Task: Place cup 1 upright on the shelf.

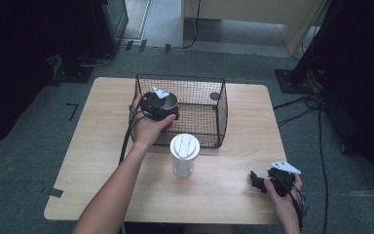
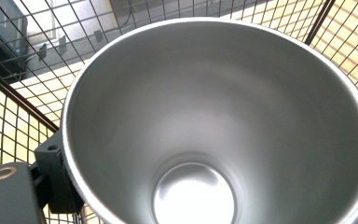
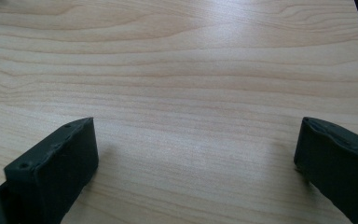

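At the left front corner of the wire basket (image 1: pixel 221 105), the left hand-held gripper (image 1: pixel 157 108) grasps a steel cup (image 1: pixel 169 101) — the person's left hand (image 1: pixel 148 127) reaches in from the near side, and the cup sits just beyond the hand, its open mouth turned up toward the high camera. Looking from the left gripper view, the cup (image 2: pixel 214 121) is right against the lens, tilted so that its bare shiny inside and round bottom show; one black jaw presses its outer wall at the lower left, and the basket's mesh (image 2: pixel 14 116) runs behind and beside it. Whether the cup's base touches the basket floor I cannot tell.

Further right, just in front of the basket's near wall, a clear plastic cup with a white lid (image 1: pixel 184 153) stands upright on the bench (image 1: pixel 102 165), close beside the left forearm but apart from it.

Over at the bench's near right corner, the right hand-held gripper (image 1: pixel 265 181) lies low in the person's right hand (image 1: pixel 285 192), well apart from both cups. Its jaws are spread wide with nothing between them — the right gripper view has bare wood grain of the bench (image 3: pixel 191 84) between the two black jaws.
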Demonstrator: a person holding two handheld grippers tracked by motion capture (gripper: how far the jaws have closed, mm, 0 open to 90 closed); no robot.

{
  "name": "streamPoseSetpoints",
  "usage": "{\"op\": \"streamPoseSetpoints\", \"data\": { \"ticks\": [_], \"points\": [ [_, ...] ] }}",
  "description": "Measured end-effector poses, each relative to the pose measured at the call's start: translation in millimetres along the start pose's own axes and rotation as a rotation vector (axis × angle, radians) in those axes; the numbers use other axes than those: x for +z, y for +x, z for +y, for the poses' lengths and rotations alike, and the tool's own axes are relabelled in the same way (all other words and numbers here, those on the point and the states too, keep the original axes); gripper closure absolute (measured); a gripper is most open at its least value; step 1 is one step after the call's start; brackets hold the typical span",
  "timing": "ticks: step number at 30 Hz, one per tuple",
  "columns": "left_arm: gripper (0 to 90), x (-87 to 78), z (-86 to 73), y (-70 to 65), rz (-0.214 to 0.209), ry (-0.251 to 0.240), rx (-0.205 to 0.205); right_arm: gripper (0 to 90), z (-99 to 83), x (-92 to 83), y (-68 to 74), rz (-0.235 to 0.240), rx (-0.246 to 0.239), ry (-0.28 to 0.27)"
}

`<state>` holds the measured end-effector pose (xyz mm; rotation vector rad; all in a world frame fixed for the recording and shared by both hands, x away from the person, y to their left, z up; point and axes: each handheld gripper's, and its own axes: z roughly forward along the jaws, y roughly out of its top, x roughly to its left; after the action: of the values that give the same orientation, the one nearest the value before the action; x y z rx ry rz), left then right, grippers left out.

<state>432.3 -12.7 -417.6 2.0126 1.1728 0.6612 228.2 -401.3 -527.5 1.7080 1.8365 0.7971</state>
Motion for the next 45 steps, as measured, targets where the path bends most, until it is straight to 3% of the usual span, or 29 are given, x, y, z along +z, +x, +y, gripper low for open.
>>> {"op": "streamPoseSetpoints", "data": {
  "ticks": [8, 12, 19, 23, 25, 32, 35, 40, 45],
  "points": [
    [7.8, 3.5, 0.9, 2.1, -0.004, 0.048, -0.007, 0.0, 0.2, 0.2, 0.0, 0.000, 0.000, 0.000],
    [7.8, 7.0, 1.9, 2.0, 0.029, 0.089, -0.006, 0.0, 0.2, 0.2, 0.1, 0.000, 0.000, 0.000],
    [7.7, 6.5, 3.6, 4.1, 0.033, 0.115, -0.026, 0.0, 0.2, 0.2, 0.0, 0.000, -0.001, 0.000],
    [6.7, 3.2, 4.9, 2.4, 0.046, 0.146, -0.005, 0.0, 0.2, 0.2, 0.0, 0.000, -0.001, 0.000],
    [3.9, 1.7, 5.4, 3.2, 0.039, 0.151, -0.014, 0.0, 0.2, 0.2, 0.0, 0.001, -0.001, 0.000],
    [2.5, -5.6, 7.0, 2.2, 0.047, 0.145, -0.010, 0.0, 0.2, 0.2, 0.1, 0.000, 0.000, 0.001],
    [2.5, -10.5, 8.6, 2.8, 0.033, 0.119, -0.025, 0.0, 0.2, 0.2, 0.1, 0.000, 0.000, 0.000],
    [1.9, -18.8, 9.1, -0.2, 0.007, 0.094, -0.016, 0.0, 0.2, 0.2, 0.0, 0.000, -0.001, 0.000],
    [1.9, -33.4, 12.0, 1.3, 0.004, 0.045, -0.027, 0.0, 0.2, 0.2, 0.0, 0.000, 0.000, 0.001]
  ]
}}
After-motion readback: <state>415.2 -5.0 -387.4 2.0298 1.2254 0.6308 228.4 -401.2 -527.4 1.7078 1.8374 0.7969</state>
